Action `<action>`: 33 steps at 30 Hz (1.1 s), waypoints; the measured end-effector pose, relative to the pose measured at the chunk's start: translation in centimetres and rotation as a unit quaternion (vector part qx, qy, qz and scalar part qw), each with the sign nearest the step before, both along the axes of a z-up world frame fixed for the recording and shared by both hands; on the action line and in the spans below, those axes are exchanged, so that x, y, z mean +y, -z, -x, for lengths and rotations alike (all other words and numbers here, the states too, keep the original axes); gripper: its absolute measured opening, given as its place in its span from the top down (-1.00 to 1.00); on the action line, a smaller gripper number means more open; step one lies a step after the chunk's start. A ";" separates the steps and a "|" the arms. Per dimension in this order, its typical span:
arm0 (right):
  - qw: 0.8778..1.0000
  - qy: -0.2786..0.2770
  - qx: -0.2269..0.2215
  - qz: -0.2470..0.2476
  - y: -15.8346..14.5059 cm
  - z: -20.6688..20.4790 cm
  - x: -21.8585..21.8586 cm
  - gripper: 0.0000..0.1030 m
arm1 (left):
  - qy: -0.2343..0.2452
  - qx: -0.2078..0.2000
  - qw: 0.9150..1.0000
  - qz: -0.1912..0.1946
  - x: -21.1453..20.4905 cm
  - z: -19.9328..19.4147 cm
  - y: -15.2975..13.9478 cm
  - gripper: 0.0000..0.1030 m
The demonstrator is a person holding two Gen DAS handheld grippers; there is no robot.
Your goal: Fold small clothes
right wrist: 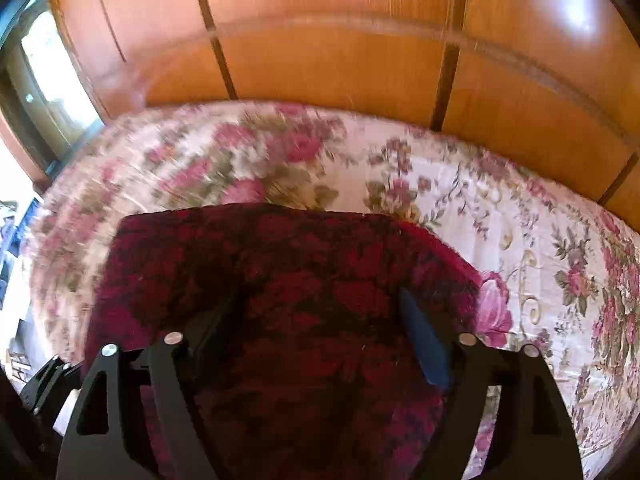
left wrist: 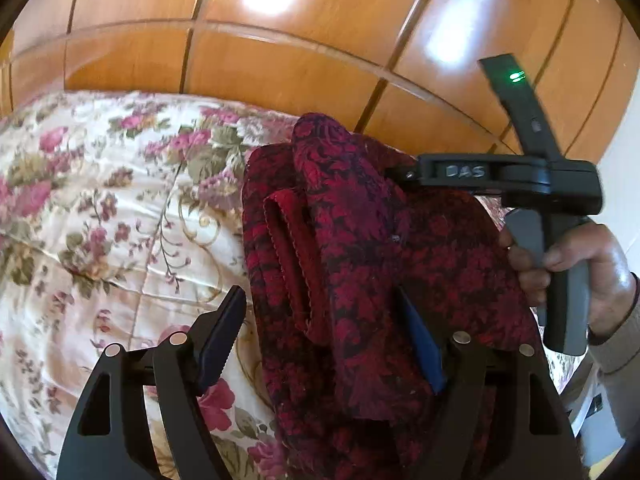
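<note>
Glossy orange-brown wooden panelling (left wrist: 280, 64) behind, split by dark seams; below it a bed under one cream bedspread (left wrist: 100, 208) printed with pink roses and green leaves.

On the bedspread, one small garment (left wrist: 360, 264): dark red with a black leafy pattern, thick and fuzzy, bunched and partly folded. Seen from the left wrist as a long rumpled heap, with a plain red ribbed edge, a cuff or hem, doubled over near its left side. Seen from the right wrist as a broad flat slab with a fairly straight far edge, blurred.

Left gripper (left wrist: 320, 344): spread wide, nothing clamped. Left fingertip (left wrist: 224, 332) over bare bedspread just beside the cloth; right fingertip (left wrist: 420, 344) against or just above the top of the fabric, contact unclear. Garment edge lying between the two.

Right gripper (right wrist: 320, 332): also wide apart, hanging over the middle of the garment, cloth filling the gap below. Pads not pinching anything; touching or hovering cannot be told through the blur.

In the left wrist view, the right gripper's grey handle wrapped by one hand (left wrist: 576, 272), beige sleeve at the wrist, green light on its upper part.

Count: one garment, two grippers, one hand visible.
</note>
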State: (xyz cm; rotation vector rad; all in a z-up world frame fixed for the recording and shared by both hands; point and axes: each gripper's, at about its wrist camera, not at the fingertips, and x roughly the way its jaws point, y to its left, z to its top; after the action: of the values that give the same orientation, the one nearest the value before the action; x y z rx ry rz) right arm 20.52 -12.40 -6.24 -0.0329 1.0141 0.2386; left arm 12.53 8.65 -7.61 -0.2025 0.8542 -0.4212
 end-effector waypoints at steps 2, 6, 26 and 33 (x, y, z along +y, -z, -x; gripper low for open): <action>1.000 0.007 0.013 0.009 1.3 -0.8 -0.1 -0.60 | -0.003 0.010 1.000 0.016 0.2 -0.4 0.6 -0.46; 1.000 0.007 0.015 -0.001 1.6 -1.0 -0.8 -0.62 | -0.001 0.015 1.000 0.023 0.3 -0.3 0.7 -0.49; 0.985 0.018 -0.040 -0.168 -0.7 6.4 -7.0 -0.95 | -0.017 -0.015 0.999 -0.037 -1.1 1.6 -0.8 -0.49; 0.969 0.019 -0.007 -0.246 1.9 8.7 -9.8 -0.96 | -0.027 -0.014 0.999 -0.042 -1.1 1.7 -0.8 -0.59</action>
State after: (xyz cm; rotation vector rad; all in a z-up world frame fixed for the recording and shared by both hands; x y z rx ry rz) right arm 11.85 -22.19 -8.10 0.4347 0.9180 0.4498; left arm 10.79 7.50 -6.79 -0.1413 0.8358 -0.3363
